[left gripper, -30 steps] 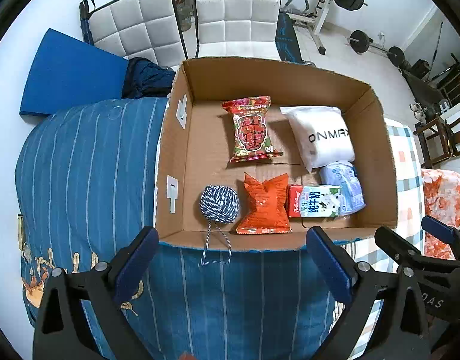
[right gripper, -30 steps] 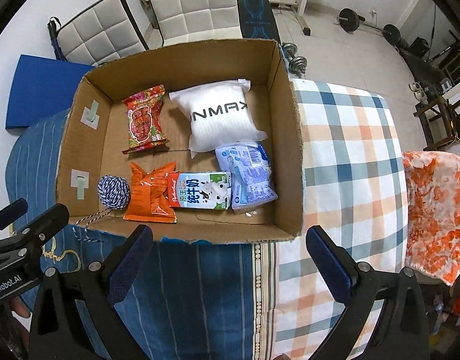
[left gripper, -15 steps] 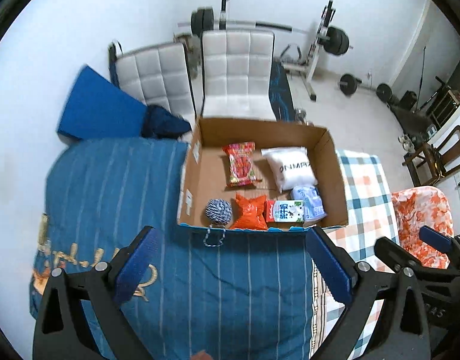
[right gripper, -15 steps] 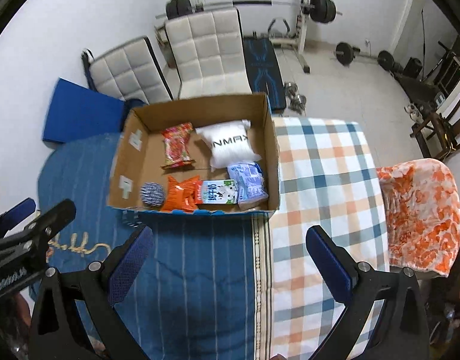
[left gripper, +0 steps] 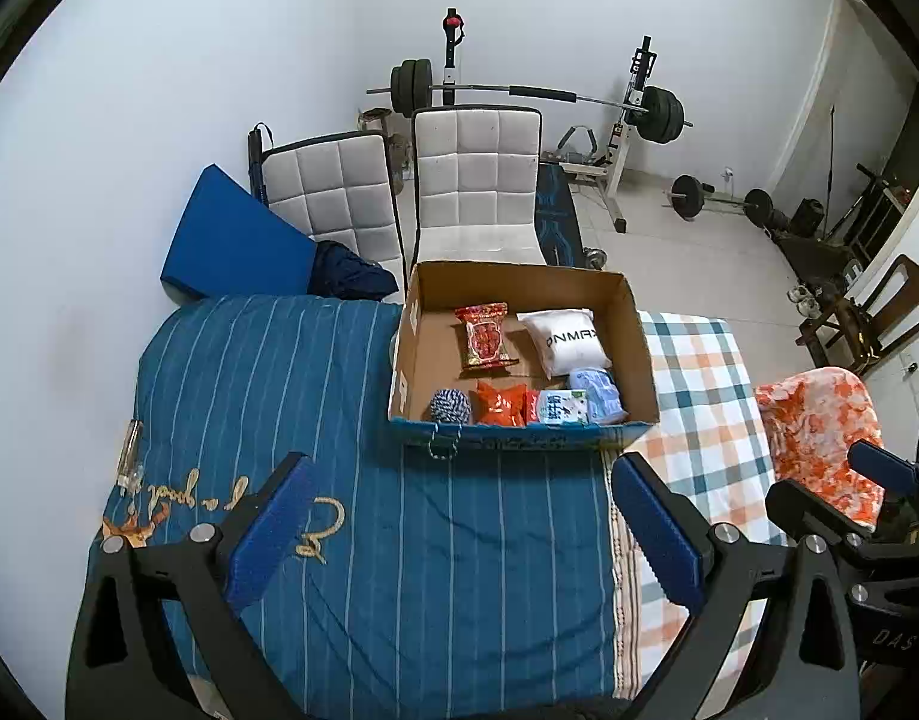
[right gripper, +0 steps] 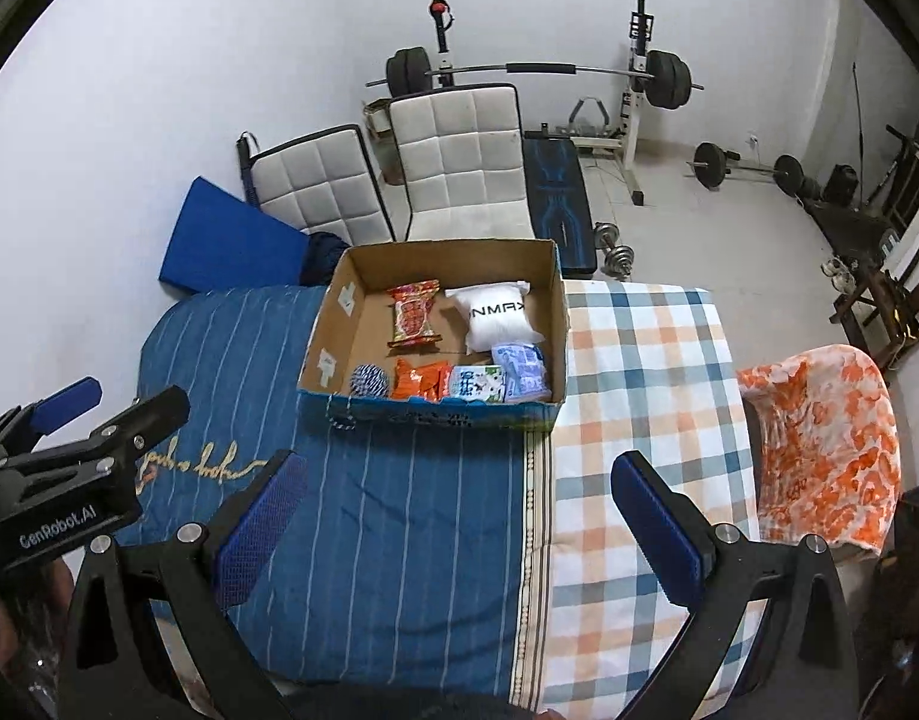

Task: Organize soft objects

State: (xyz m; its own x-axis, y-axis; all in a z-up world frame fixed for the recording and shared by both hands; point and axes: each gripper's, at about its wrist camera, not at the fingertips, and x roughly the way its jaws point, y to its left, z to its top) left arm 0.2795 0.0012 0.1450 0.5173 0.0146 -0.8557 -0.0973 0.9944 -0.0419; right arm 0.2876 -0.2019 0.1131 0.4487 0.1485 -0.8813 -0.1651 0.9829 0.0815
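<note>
A cardboard box [left gripper: 636,324] [right gripper: 324,324] stands on the cloth-covered table. In it lie a blue-white yarn ball [left gripper: 450,407] [right gripper: 369,381], an orange snack bag [left gripper: 500,403] [right gripper: 419,379], a milk carton [left gripper: 560,407] [right gripper: 476,384], a pale blue pack [left gripper: 597,396] [right gripper: 519,369], a red snack pack [left gripper: 485,336] [right gripper: 413,319] and a white pillow pack [left gripper: 566,339] [right gripper: 495,315]. My left gripper [left gripper: 459,525] and my right gripper [right gripper: 459,525] are both open and empty, high above the table, well back from the box.
A blue striped cloth [left gripper: 267,372] covers the table's left part, a plaid cloth [right gripper: 639,360] the right. Two white padded chairs [left gripper: 477,180] stand behind the box. An orange-patterned cloth [right gripper: 819,444] hangs over a chair at right. Barbell equipment [left gripper: 531,96] lines the far wall.
Both grippers have pulled up and back from the box, so it looks much smaller and farther. The items in the box have not moved.
</note>
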